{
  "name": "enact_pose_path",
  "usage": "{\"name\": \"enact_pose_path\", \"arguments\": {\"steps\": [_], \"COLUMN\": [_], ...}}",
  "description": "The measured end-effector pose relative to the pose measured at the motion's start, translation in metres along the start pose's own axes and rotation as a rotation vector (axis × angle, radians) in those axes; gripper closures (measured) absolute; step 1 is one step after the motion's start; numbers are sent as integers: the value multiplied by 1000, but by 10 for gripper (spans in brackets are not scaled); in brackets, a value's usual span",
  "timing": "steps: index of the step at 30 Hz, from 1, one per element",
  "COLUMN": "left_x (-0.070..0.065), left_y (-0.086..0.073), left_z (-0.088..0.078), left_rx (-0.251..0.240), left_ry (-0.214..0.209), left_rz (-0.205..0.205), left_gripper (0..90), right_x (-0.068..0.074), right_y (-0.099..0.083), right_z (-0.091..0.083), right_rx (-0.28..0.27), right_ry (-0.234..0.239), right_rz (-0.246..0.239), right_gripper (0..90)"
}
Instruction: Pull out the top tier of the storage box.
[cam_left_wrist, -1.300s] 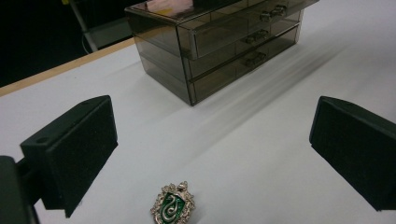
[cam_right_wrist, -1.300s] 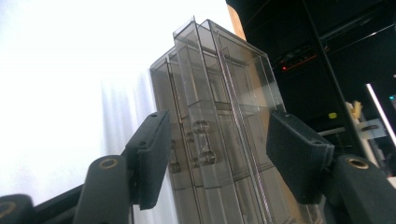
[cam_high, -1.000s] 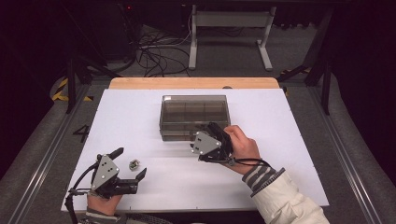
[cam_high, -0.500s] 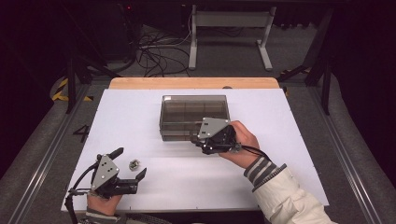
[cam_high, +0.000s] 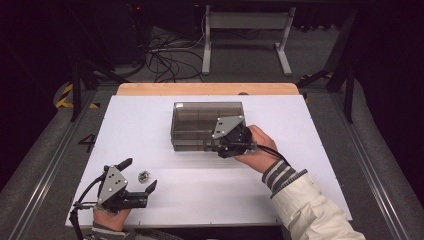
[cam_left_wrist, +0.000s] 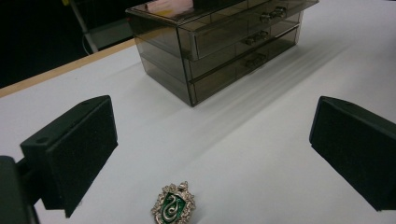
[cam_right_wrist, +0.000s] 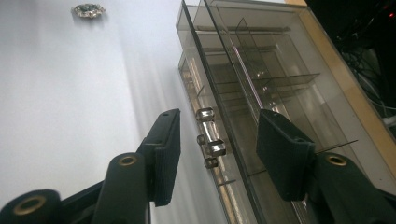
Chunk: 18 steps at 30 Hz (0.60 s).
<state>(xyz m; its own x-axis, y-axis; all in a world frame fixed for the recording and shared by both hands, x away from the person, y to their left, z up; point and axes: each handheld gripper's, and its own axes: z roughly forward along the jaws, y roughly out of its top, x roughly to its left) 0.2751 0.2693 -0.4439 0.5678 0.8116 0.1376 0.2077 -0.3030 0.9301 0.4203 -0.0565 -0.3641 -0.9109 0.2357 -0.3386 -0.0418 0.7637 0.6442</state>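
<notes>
One smoky drawer box (cam_high: 200, 125), one green crest pin (cam_left_wrist: 174, 208), two claws, one white table (cam_high: 150, 115)

My right gripper (cam_right_wrist: 212, 156) sits low in the frame, its jaws apart and just now closing, a clear drawer knob (cam_right_wrist: 212, 145) between them, untouched. The smoky drawer box (cam_right_wrist: 280, 79) takes up the right. A badge (cam_right_wrist: 88, 10) lies upper left on the white table (cam_right_wrist: 60, 93).

Glossy smoked-plastic drawer box (cam_high: 200, 125), enamelled metal badge (cam_left_wrist: 174, 207), matt white tabletop (cam_high: 200, 195).
</notes>
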Motion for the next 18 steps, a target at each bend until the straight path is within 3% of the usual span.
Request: {"name": "enact_pose_path", "arguments": {"steps": [9, 18], "left_x": [0, 0], "left_y": [0, 0], "left_z": [0, 0], "left_rx": [1, 1], "left_ry": [0, -1], "left_rz": [0, 0], "left_gripper": [15, 15], "right_x": [-6, -7], "right_y": [1, -1], "right_z": [9, 21], "right_rx": [62, 111], "right_ry": [24, 8], "right_rz": [-12, -27], "right_gripper": [529, 569]}}
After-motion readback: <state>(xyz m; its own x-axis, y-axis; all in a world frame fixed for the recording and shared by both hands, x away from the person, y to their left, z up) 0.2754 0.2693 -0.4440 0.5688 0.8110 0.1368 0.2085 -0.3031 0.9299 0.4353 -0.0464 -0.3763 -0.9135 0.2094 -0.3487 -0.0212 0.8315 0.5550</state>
